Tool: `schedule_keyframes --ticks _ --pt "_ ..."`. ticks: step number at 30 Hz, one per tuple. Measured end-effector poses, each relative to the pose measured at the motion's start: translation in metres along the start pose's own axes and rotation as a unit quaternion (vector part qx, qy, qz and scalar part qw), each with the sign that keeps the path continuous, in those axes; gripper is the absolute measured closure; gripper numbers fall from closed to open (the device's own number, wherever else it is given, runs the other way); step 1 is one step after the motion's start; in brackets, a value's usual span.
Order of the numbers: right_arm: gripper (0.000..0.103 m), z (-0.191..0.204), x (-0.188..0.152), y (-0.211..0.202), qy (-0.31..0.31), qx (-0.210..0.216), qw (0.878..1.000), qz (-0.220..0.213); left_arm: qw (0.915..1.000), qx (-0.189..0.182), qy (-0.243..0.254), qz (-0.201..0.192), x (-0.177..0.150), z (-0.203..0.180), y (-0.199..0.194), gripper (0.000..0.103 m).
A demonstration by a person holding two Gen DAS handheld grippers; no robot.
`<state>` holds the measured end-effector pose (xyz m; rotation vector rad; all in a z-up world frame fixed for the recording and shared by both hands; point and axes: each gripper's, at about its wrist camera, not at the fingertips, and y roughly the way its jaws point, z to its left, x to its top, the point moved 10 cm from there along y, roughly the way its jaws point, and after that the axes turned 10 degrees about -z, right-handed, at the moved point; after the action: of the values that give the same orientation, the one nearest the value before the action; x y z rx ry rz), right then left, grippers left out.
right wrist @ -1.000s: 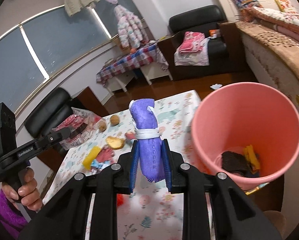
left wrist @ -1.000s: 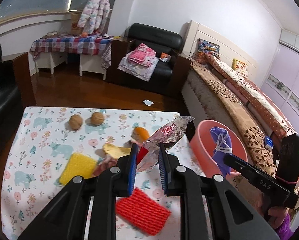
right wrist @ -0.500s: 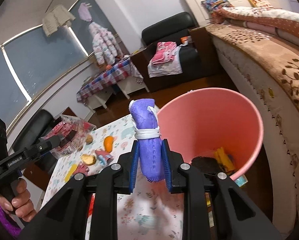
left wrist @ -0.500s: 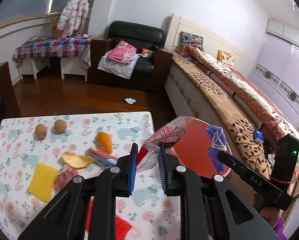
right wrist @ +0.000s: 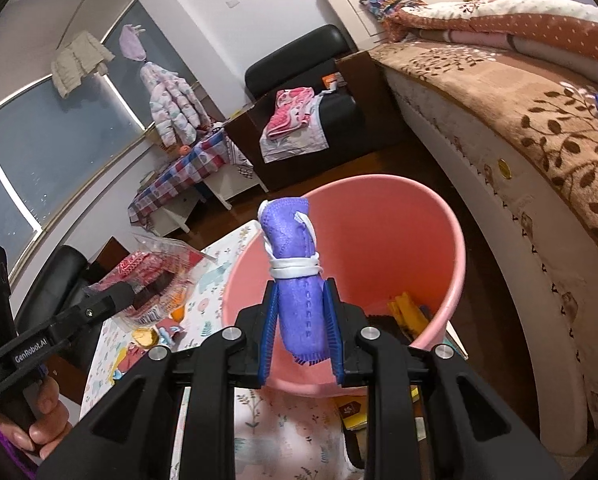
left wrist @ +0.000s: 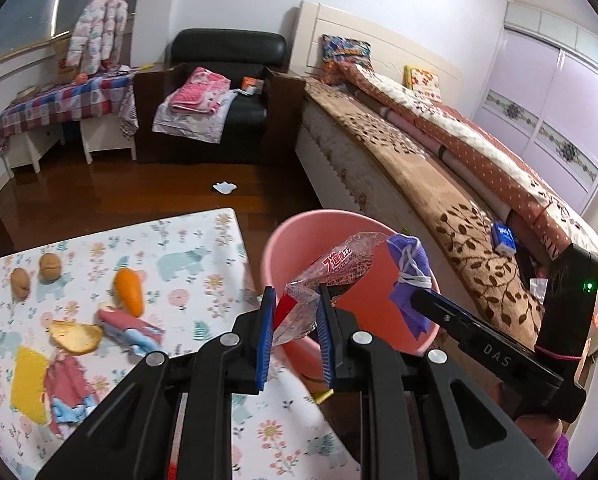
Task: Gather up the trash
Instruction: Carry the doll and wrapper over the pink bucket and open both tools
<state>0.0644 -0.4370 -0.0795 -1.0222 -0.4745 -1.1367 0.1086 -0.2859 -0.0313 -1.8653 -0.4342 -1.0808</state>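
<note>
My left gripper (left wrist: 293,316) is shut on a clear plastic snack wrapper (left wrist: 331,272) with red print, held over the near rim of the pink bin (left wrist: 283,240). My right gripper (right wrist: 301,320) is shut on a rolled purple face mask (right wrist: 295,264) tied with its white strap, held over the pink bin (right wrist: 451,240). The mask (left wrist: 409,272) and right gripper show in the left wrist view, the wrapper (right wrist: 155,276) in the right wrist view. Dark and yellow trash (right wrist: 409,314) lies in the bin.
The floral-cloth table (left wrist: 203,248) left of the bin holds two walnuts (left wrist: 35,274), a toy carrot (left wrist: 129,292), a peel (left wrist: 75,336), a yellow sponge (left wrist: 29,380) and cloth scraps (left wrist: 65,384). A bed (left wrist: 439,152) runs along the right. A black armchair (left wrist: 227,80) stands behind.
Both grippers have moved right from over the table to above the pink bin, still holding the wrapper and the mask. The bin now looms closer in both views.
</note>
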Motion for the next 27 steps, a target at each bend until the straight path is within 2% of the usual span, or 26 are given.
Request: schedule_keyframes --ticks 10,21,25,27 --pt "0.080 -0.014 -0.001 0.005 0.005 -0.018 1.000 0.002 0.9993 -0.022 0.004 0.031 -0.012 -0.024 0.033 0.084" --pt "0.080 -0.022 -0.004 0.008 0.007 -0.032 0.999 0.004 0.9987 -0.021 0.007 0.045 -0.023 -0.029 0.051 0.079" --pt "0.080 -0.021 -0.006 0.008 0.007 -0.035 0.999 0.007 0.9987 -0.024 0.008 0.043 -0.023 -0.029 0.049 0.063" --pt "0.080 -0.021 -0.006 0.008 0.006 -0.036 0.999 0.005 0.9988 -0.024 0.006 0.042 -0.022 -0.029 0.049 0.061"
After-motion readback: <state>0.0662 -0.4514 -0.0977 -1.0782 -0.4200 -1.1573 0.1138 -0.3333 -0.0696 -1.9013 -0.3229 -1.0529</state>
